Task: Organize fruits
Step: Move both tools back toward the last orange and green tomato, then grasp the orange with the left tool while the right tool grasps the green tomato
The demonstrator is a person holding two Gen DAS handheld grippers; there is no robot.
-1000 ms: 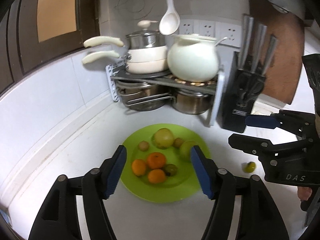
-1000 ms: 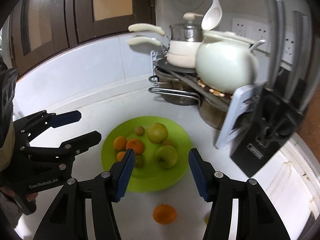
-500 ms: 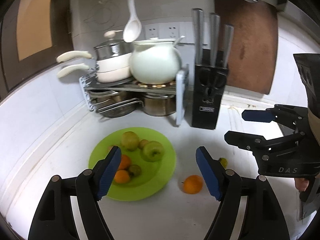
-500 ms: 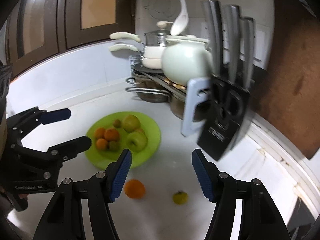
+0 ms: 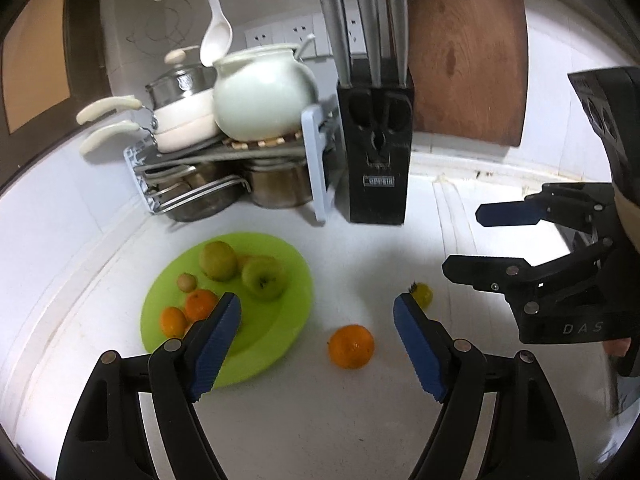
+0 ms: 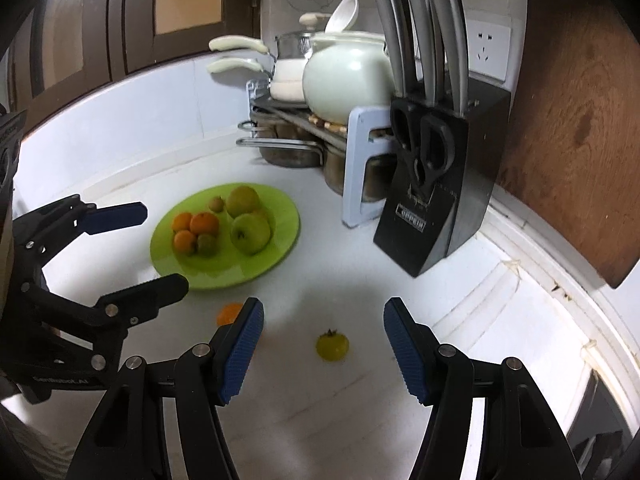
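Note:
A green plate (image 5: 280, 344) (image 6: 280, 256) on the white counter holds two green apples, several small oranges and a few small fruits. A loose orange (image 5: 351, 346) lies on the counter right of the plate, between the fingers of my open, empty left gripper (image 5: 316, 344). It shows partly behind a fingertip in the right wrist view (image 6: 228, 313). A small yellow-green fruit (image 6: 332, 346) (image 5: 423, 295) lies between the fingers of my open, empty right gripper (image 6: 323, 350). The right gripper also shows at the right of the left wrist view (image 5: 476, 240).
A black knife block (image 5: 376, 148) (image 6: 436, 184) stands behind the fruit. A pot rack (image 5: 224, 160) with a white pot and steel pans fills the back corner. A wooden cutting board (image 5: 460, 56) leans on the wall. A counter seam runs at the right (image 6: 520, 280).
Both grippers have swung right and moved closer to the counter. The loose orange now sits between the left fingers and the small yellow-green fruit between the right fingers. No fruit has moved.

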